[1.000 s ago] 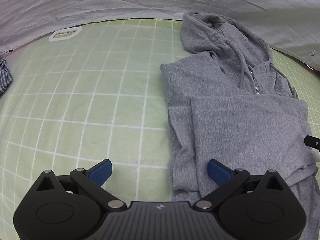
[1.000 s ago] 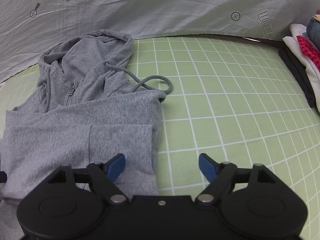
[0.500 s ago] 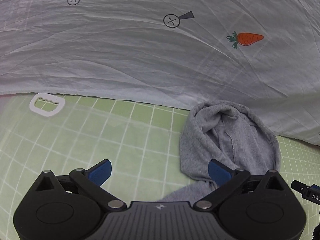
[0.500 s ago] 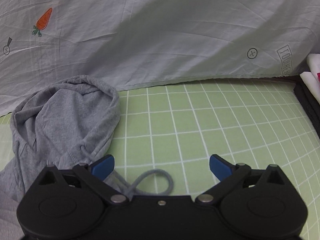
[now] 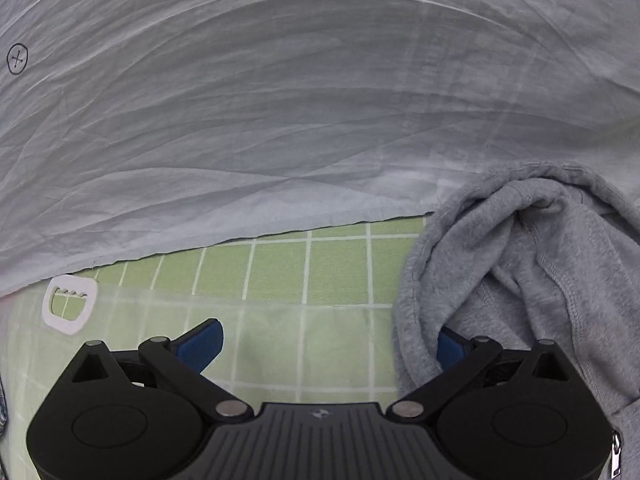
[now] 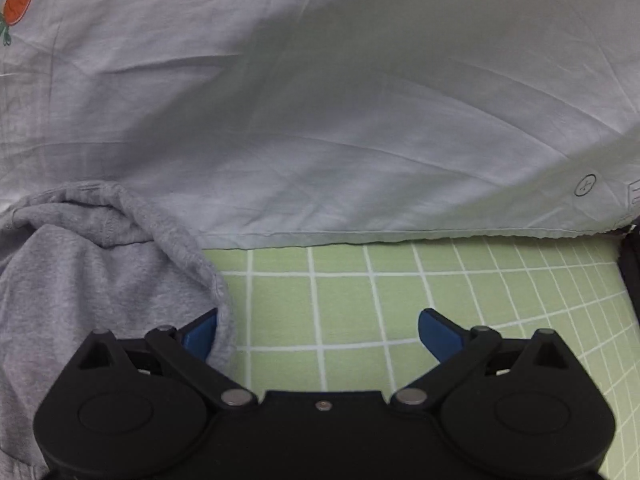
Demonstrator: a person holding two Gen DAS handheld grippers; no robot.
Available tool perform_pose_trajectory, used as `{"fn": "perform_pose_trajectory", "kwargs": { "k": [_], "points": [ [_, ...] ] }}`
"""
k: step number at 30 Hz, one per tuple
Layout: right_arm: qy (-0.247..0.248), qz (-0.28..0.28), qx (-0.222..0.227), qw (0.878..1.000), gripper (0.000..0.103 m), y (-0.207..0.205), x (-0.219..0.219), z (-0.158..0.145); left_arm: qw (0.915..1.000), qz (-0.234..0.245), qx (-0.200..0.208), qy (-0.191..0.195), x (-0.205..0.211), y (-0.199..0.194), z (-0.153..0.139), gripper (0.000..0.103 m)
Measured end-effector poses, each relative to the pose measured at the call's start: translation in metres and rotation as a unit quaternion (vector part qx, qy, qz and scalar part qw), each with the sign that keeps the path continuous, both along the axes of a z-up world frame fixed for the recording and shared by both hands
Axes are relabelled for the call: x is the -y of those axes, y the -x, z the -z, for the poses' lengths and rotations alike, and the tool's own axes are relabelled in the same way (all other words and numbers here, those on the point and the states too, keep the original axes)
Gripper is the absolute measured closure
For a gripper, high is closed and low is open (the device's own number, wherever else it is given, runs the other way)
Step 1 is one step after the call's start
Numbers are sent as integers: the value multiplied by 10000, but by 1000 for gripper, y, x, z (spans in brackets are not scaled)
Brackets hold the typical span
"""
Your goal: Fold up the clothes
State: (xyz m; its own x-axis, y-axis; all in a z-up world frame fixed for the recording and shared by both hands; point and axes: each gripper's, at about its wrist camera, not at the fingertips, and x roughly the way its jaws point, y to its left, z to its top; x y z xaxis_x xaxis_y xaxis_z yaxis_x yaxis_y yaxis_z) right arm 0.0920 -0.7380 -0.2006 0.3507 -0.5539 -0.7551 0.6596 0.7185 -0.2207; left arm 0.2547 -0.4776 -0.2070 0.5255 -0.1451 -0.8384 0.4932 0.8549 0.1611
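Observation:
The grey hoodie lies on the green grid mat with its hood toward the back. The hood (image 5: pixel 520 264) fills the right of the left wrist view and the left of the right wrist view (image 6: pixel 80 280). My left gripper (image 5: pixel 324 342) is open, its right finger tucked inside the hood's left edge, its left finger over the mat. My right gripper (image 6: pixel 318 330) is open, its left finger inside the hood's right edge, its right finger over the mat. The hoodie's body is out of view below.
A white wrinkled sheet (image 5: pixel 280 120) with printed marks and a carrot hangs at the back of the green grid mat (image 6: pixel 360 300). A white plastic ring (image 5: pixel 69 309) lies at the far left. A dark edge (image 6: pixel 632 264) bounds the mat at the right.
Both grippers have moved forward from the hoodie's body up to its hood. Each one's inner finger now sits inside a hood edge. Both stay open.

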Motion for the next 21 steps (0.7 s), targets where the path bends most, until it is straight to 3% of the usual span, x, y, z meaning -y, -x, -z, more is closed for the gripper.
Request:
{"fn": "perform_pose_trajectory", "kwargs": {
  "k": [4,7,16,21],
  "points": [
    [571,302,-112,9979,1,27,-7,-8,9999,14,109,-121,-13,8,-5,1],
    [746,475,217,9958,1,50,-18,-27,9996,-17,259,-92,-22,18,-17,1],
    [1062,534,873,9891,1,106,-54,-85,9926,-483,499,995,-70,63,-82,1],
    [1202,492,1086,9856,1,145,-80,-104,9898,-291,764,1168,-91,107,-105,1]
  ]
}}
